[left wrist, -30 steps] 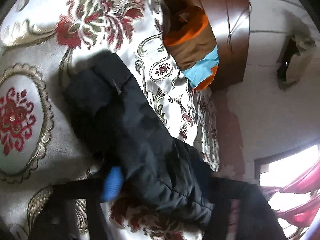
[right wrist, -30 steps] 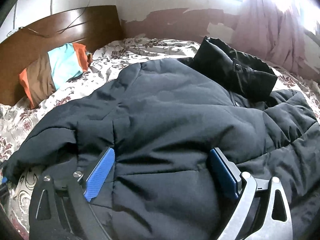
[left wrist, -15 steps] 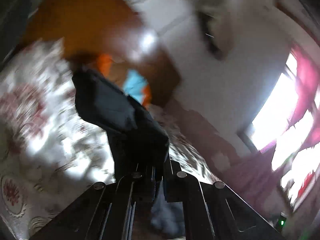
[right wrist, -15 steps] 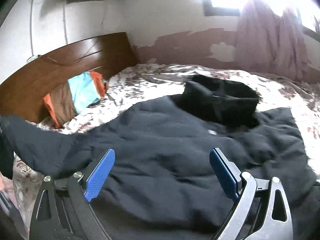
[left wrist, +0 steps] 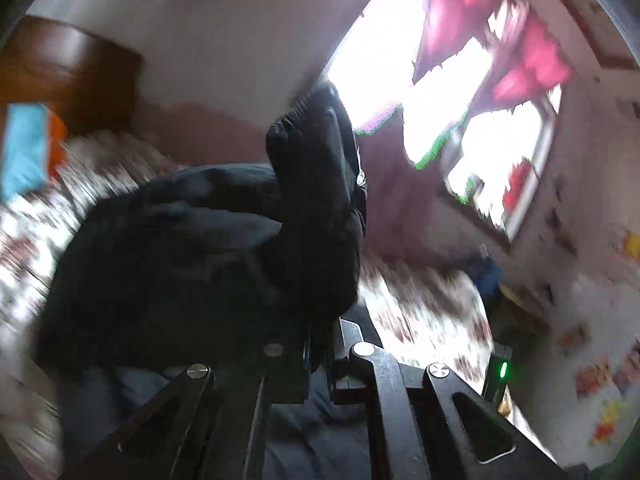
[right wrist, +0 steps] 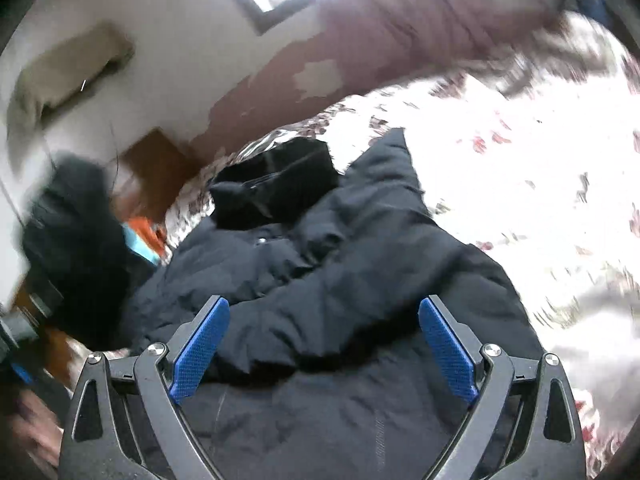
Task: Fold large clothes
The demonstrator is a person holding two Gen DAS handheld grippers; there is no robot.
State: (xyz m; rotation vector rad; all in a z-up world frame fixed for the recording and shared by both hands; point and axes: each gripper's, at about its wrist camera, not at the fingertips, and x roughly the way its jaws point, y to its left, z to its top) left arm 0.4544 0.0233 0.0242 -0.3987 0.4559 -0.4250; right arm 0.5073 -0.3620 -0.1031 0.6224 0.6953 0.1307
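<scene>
A large black padded jacket (right wrist: 360, 280) lies on a floral bedspread (right wrist: 520, 160). My left gripper (left wrist: 318, 344) is shut on the jacket's sleeve (left wrist: 316, 184), which stands up in front of the camera, lifted off the bed; the jacket body (left wrist: 168, 248) bulges to its left. The raised sleeve also shows at the left of the right wrist view (right wrist: 72, 248). My right gripper (right wrist: 322, 344) is open and empty, its blue pads (right wrist: 200, 346) spread just above the jacket's body. The jacket's collar (right wrist: 276, 184) lies folded at the far end.
A wooden headboard (left wrist: 60, 76) and an orange, brown and blue pillow (left wrist: 28, 148) are at the head of the bed. A bright window with pink curtains (left wrist: 500, 60) is on the wall. The wall's red paint (right wrist: 320, 76) is peeling.
My left gripper closed on the sleeve, lifted it off the bedspread and swung it up toward the window side. My right gripper stayed open and tilted over the jacket's body.
</scene>
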